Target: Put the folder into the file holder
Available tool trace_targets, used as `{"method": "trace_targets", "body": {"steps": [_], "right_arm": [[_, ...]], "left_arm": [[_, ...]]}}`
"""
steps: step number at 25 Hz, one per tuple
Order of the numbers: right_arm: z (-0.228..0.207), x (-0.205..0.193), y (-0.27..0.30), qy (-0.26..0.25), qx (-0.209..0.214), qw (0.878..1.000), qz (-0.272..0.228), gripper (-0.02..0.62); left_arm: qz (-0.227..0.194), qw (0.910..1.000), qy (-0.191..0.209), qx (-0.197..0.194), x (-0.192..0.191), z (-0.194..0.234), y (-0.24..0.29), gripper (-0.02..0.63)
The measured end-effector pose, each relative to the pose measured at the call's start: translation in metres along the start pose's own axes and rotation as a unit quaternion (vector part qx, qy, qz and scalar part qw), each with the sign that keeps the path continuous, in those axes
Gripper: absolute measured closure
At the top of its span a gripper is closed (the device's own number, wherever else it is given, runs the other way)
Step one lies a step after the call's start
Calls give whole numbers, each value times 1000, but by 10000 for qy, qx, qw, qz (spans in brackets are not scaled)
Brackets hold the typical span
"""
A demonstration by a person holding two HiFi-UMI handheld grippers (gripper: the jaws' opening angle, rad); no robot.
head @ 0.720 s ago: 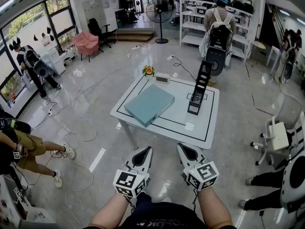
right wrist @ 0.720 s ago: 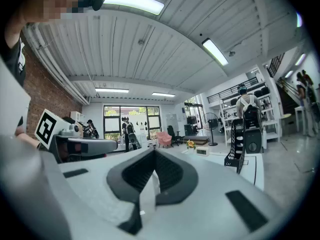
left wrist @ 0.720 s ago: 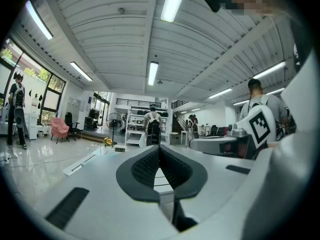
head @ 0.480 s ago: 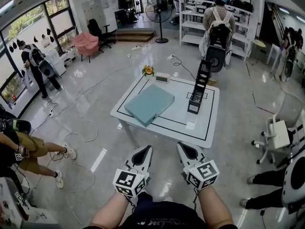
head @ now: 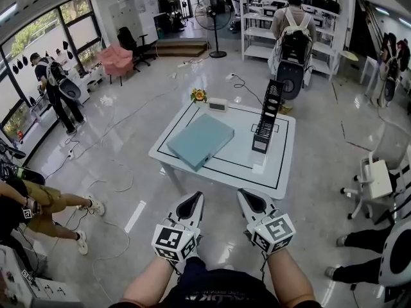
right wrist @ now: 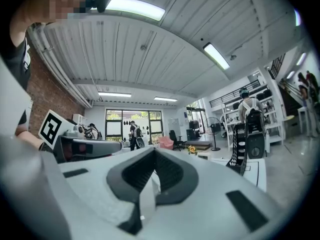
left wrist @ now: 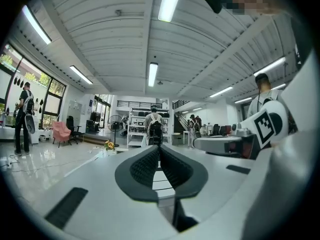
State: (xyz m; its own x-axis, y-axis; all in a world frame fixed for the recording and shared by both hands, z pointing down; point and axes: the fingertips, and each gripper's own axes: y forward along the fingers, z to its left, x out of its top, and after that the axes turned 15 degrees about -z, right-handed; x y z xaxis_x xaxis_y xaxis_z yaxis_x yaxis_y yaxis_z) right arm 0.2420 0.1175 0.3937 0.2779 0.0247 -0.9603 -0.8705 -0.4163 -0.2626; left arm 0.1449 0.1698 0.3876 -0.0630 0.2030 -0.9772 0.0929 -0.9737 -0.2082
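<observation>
Left hand-held gripper [head: 192, 205]: jaws together, nothing between them. Right hand-held gripper [head: 248, 203]: jaws together, empty. Both are held side by side, short of the surface [head: 276, 172]. Folder [head: 201, 140]: lying flat on the surface's left half. File holder [head: 268, 119]: upright at the right, apart from the folder.

The person with a backpack [head: 56, 85] by the windows [head: 48, 34] has walked away from the glass and now stands further right in the head view, nearer the open floor. The left gripper [head: 194, 199] and right gripper [head: 244, 196] have crept very slightly up and left in that view.
</observation>
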Motion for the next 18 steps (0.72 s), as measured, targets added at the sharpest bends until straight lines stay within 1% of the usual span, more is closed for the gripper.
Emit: {"method": "trace_targets", "body": {"steps": [1,5,6,7,8,10,12,14,18], "right_arm": [[-2,0,1,11,2,10000,-7,593],[-11,-5,5,105,-52,9999,-19,556],[-13,-5,7,125,-103,9999,-48,541],[-16,-5,9,141,-171,9997,-106,506],[-19,-3,12,147,-244,9994,-175,478],[-25,-2,18,142,-359,9990,-239,399],[-30,-4,26,171,-421,9987,-220,375],[-35,-8,35,204,-464,9986,-181,363],[-43,-17,59,166,-593,9980,-128,359]], "left_arm": [[-7,10000,2,5,0,1,2,591],[-29,10000,-60,-1,-4,8,9,539],[-29,10000,-78,-14,-6,10,11,521],[-28,10000,-87,-30,-8,13,13,503],[-24,9999,-88,-46,-9,16,16,468],[1,9999,-79,-85,-13,21,23,356],[31,9999,-67,-128,-17,27,29,300],[44,9998,-67,-179,-20,35,36,275],[39,9995,-118,-282,-27,62,52,267]]}}
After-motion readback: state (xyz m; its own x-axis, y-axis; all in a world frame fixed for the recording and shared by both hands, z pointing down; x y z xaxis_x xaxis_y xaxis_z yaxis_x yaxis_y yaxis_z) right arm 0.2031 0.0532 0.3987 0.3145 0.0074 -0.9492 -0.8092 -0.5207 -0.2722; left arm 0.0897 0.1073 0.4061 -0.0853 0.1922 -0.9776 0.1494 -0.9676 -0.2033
